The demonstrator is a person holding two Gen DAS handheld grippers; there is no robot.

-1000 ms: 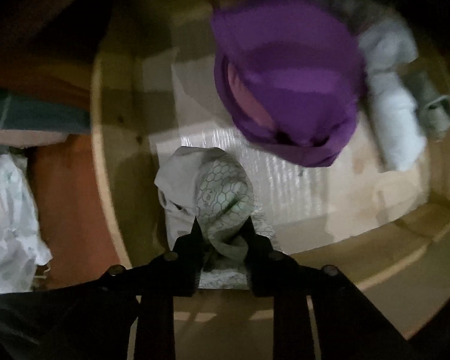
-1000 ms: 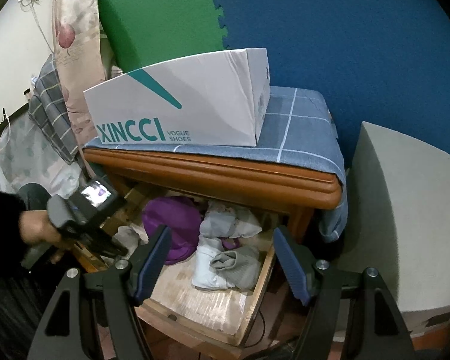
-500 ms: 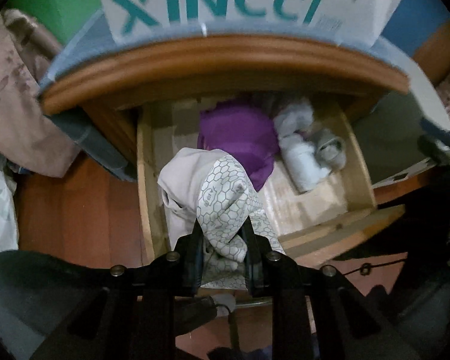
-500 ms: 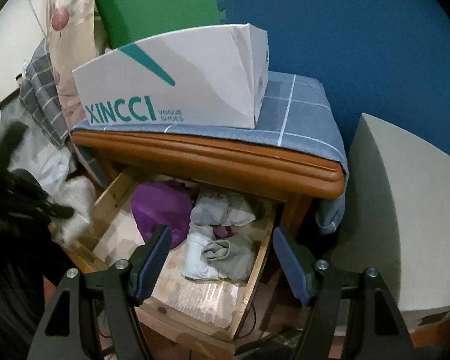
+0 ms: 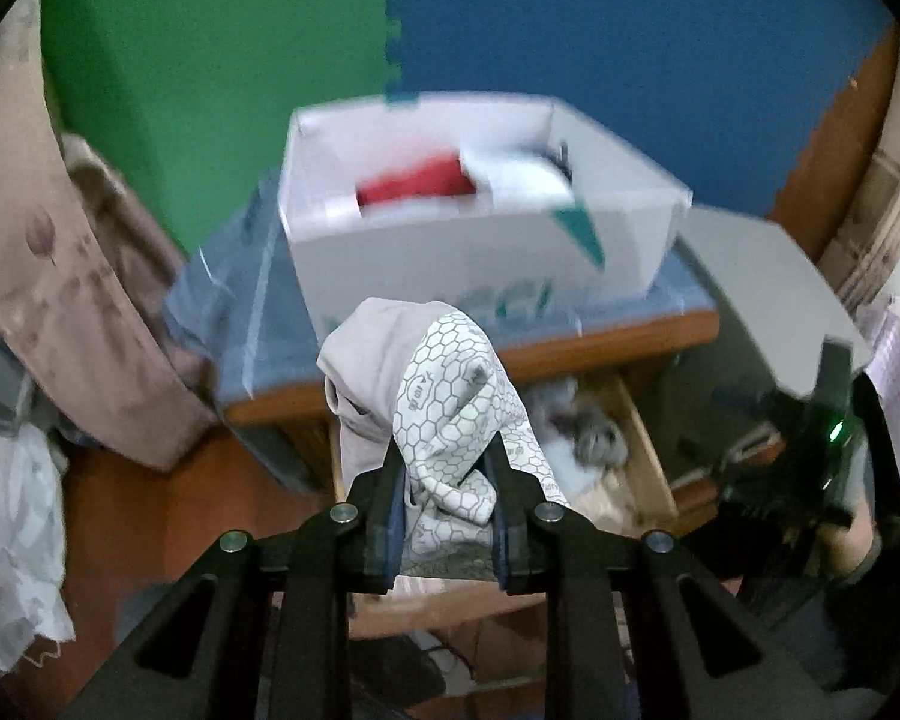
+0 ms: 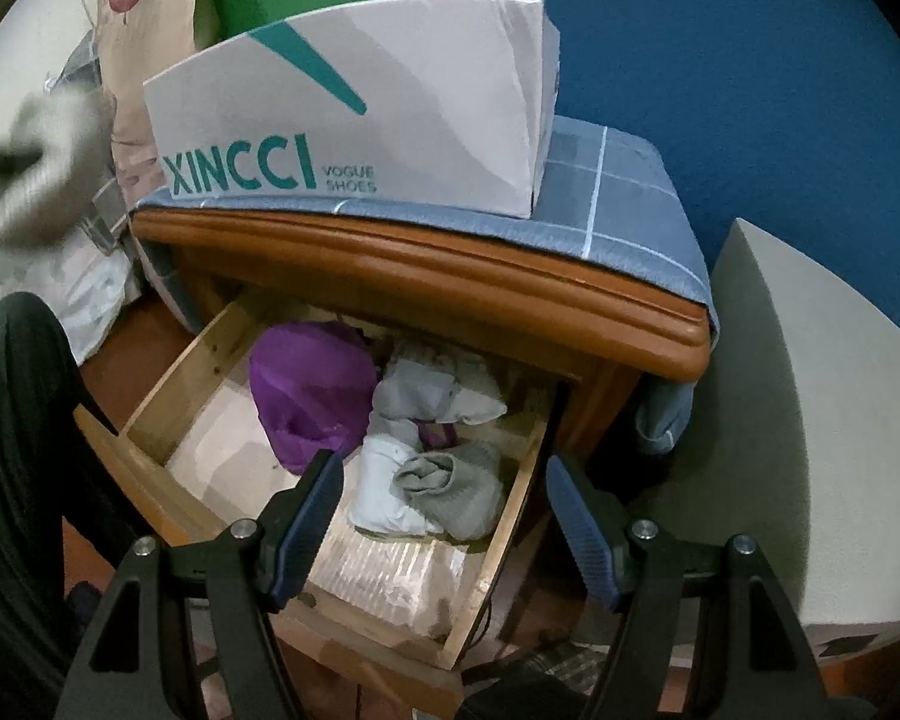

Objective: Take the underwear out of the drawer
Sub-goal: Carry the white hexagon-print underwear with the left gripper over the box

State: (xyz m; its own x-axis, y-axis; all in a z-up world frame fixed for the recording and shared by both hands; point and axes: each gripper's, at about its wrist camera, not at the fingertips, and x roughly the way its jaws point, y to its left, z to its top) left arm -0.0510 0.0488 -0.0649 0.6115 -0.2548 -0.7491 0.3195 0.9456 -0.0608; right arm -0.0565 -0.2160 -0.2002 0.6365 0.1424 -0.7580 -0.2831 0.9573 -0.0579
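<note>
Between the pads of the left tongs [image 5: 447,480] sits the underwear [image 5: 432,396], a pale grey bundle with a white hexagon-printed fold, clamped tight and draped up over the fingertips. A second ago these tongs were down inside the drawer [image 6: 498,546] with the same bundle, the purple garment [image 6: 312,390] filling the view just ahead; half a second ago they had cleared the drawer's rim. Now they are higher again, tilted forward and down, and they look over the wooden nightstand [image 5: 648,336] into the open white shoebox [image 5: 480,240], where something red lies, blurred. The underwear is therefore out of the drawer and in the air in front of the nightstand; from the right wrist camera it shows only as a grey blur at the far left edge.

The right tongs [image 6: 444,522] stand wide apart with nothing between them, pointing down at the pulled-out drawer much as before, a little nearer to it. Inside the drawer the purple garment, a white roll [image 6: 384,486] and a grey roll [image 6: 456,486] lie where they did. A dark sleeve [image 6: 18,420] fills the lower left of that view. The shoebox rests on a blue checked cloth [image 6: 618,186] over the tabletop.
</note>
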